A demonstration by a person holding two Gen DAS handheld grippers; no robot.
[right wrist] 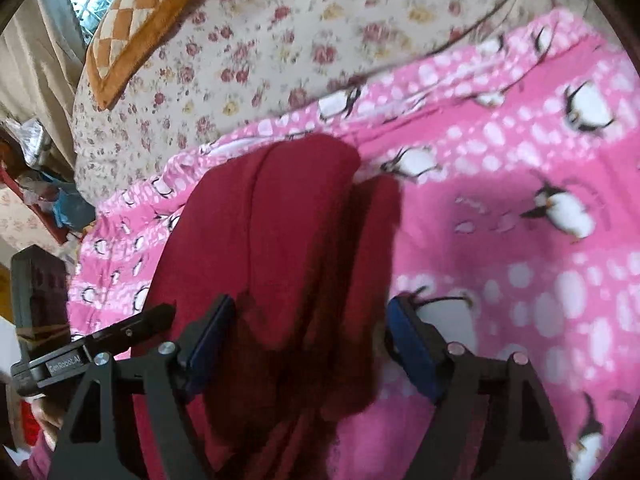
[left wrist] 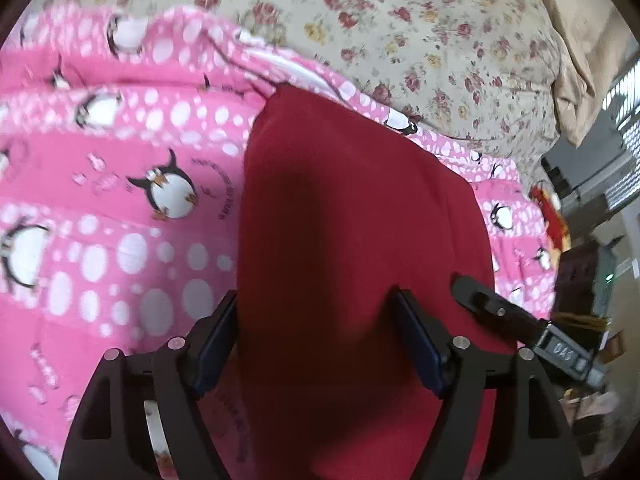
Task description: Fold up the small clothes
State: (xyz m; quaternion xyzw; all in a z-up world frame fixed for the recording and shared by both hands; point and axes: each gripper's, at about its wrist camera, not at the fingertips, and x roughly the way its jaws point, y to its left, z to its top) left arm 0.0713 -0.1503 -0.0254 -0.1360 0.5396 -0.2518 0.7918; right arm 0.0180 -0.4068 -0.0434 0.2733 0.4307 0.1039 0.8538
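A small dark red garment (left wrist: pixel 352 208) lies folded lengthwise on a pink penguin-print blanket (left wrist: pixel 120 200). My left gripper (left wrist: pixel 316 312) is open, its blue-padded fingers straddling the garment's near end just above the cloth. The tip of the right gripper (left wrist: pixel 472 292) shows at its right. In the right wrist view the same red garment (right wrist: pixel 280 220) shows layered folds. My right gripper (right wrist: pixel 310 316) is open over its near end, pads apart on either side. The left gripper (right wrist: pixel 132 328) shows at lower left.
The pink blanket (right wrist: pixel 520 200) lies over a cream floral bedspread (left wrist: pixel 400 20). An orange checked cushion (right wrist: pixel 140 20) sits at the far left by a window. Cluttered furniture (left wrist: pixel 580 280) and bags (right wrist: pixel 44 200) stand past the bed's edge.
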